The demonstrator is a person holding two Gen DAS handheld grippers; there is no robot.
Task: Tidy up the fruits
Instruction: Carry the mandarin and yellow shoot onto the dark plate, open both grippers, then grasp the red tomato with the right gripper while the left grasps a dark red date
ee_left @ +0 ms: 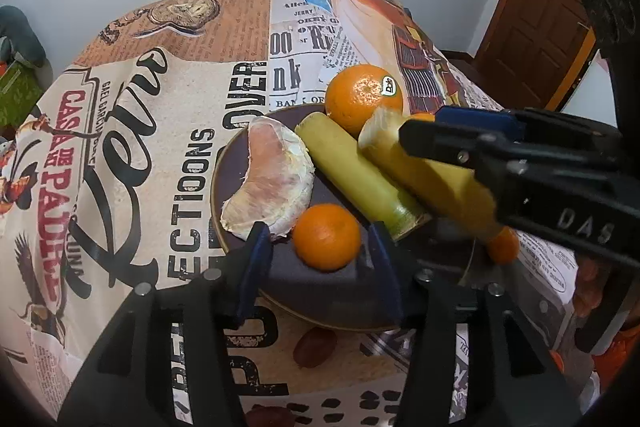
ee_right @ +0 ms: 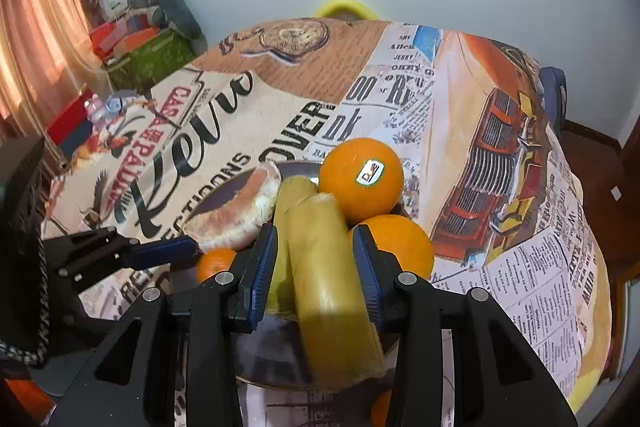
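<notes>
Clamped in the right hand-held gripper [ee_right: 316, 259], a yellow cylindrical cane stick [ee_right: 328, 291] is held above the dark round plate [ee_left: 224, 163]; the left hand-held gripper [ee_left: 316, 247] stands apart around a small orange mandarin [ee_left: 326, 237], seemingly untouched. Released carelessly, the stick could be rolled off the plate.

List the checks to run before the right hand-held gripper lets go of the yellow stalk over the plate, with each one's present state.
1. Right hand-held gripper pads press on the upper yellow stalk: ok.
2. Stalk is over the dark plate: ok.
3. Stalk fully resting before release: cannot tell; its far end leans against the stickered orange and the second stalk.
4. Left hand-held gripper clear of fruit: ok, pads apart on either side of the small orange without pressing it.
5. Pomelo segment out of the stalk's way: ok.
6. Free plate room under the stalk: cannot tell.
</notes>
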